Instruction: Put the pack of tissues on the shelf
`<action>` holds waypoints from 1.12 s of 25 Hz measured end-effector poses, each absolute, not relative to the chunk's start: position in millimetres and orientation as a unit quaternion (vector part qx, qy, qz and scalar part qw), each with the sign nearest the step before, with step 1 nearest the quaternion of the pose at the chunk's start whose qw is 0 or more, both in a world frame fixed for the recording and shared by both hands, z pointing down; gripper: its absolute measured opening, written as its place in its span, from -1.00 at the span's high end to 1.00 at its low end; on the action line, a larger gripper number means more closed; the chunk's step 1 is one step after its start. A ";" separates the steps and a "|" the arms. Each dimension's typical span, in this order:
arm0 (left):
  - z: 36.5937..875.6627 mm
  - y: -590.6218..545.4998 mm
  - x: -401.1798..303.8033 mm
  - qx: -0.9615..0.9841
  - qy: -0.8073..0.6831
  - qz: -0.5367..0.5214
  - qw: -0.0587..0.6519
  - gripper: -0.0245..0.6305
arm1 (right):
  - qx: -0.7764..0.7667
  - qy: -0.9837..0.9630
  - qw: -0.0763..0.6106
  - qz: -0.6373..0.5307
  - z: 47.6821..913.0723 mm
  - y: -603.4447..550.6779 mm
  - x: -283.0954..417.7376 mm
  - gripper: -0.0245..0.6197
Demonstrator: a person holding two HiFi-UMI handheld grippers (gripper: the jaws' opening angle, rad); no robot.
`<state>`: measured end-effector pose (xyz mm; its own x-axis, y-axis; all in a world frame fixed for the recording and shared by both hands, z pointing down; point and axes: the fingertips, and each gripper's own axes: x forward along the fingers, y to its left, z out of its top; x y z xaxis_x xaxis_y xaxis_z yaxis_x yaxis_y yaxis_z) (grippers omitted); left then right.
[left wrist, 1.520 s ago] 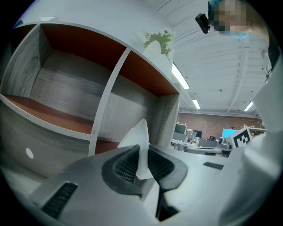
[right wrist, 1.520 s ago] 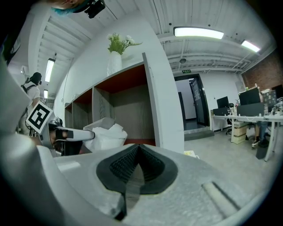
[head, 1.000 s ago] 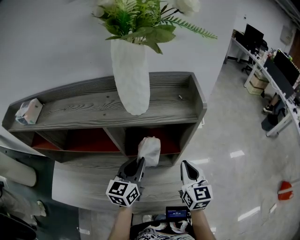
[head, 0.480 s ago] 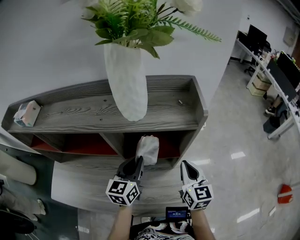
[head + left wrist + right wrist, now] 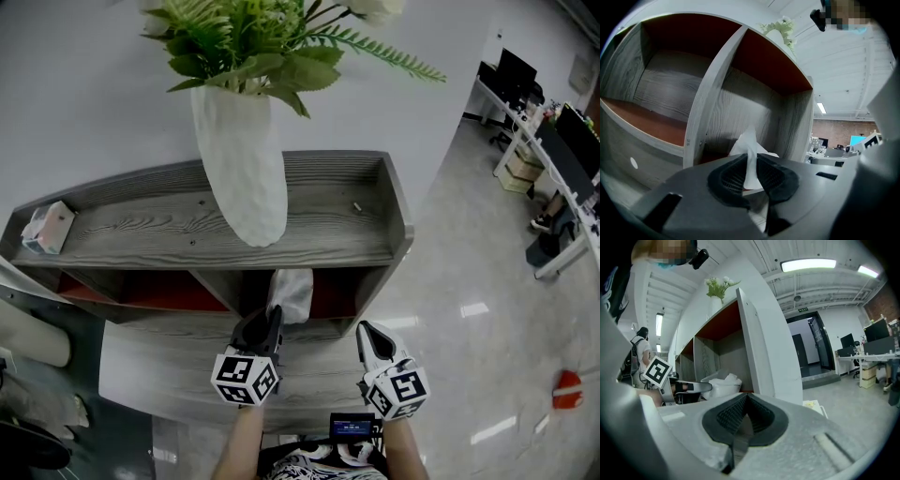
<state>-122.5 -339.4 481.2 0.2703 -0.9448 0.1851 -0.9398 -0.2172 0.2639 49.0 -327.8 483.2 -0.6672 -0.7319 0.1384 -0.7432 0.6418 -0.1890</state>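
The white pack of tissues is partly inside the right-hand lower compartment of the grey wooden shelf. My left gripper stands just in front of that opening. In the left gripper view, a thin flap of the pack is pinched between its dark pads, and its jaws are opening. My right gripper hangs to the right of it, shut, with nothing between its pads. The right gripper view shows the pack and my left gripper inside the compartment mouth.
A tall white vase with green plants stands on the shelf top, above the divider. A small tissue box lies at the top's far left. The left compartment has a red lining. Office desks stand at the far right.
The left gripper has carried the pack forward, deeper into the right compartment. The right gripper has shifted slightly forward alongside it.
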 end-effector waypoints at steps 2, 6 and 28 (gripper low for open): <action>480.9 -343.5 -122.3 0.779 -0.606 -0.008 0.162 0.79 | 0.407 -0.906 0.023 0.116 483.2 -328.6 49.7 0.91; 481.2 -350.8 -122.7 0.773 -0.613 -0.008 0.162 0.79 | 0.403 -0.908 0.022 0.114 482.5 -329.9 51.8 0.91; 483.3 -354.6 -117.7 0.774 -0.611 0.004 0.168 0.43 | 0.396 -0.910 0.020 0.123 484.6 -326.7 49.7 0.91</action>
<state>-117.7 -354.6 483.3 0.2534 -0.9441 0.2109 -0.9467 -0.1972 0.2548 49.7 -326.7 484.6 -0.6856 -0.7154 0.1343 -0.7254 0.6562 -0.2079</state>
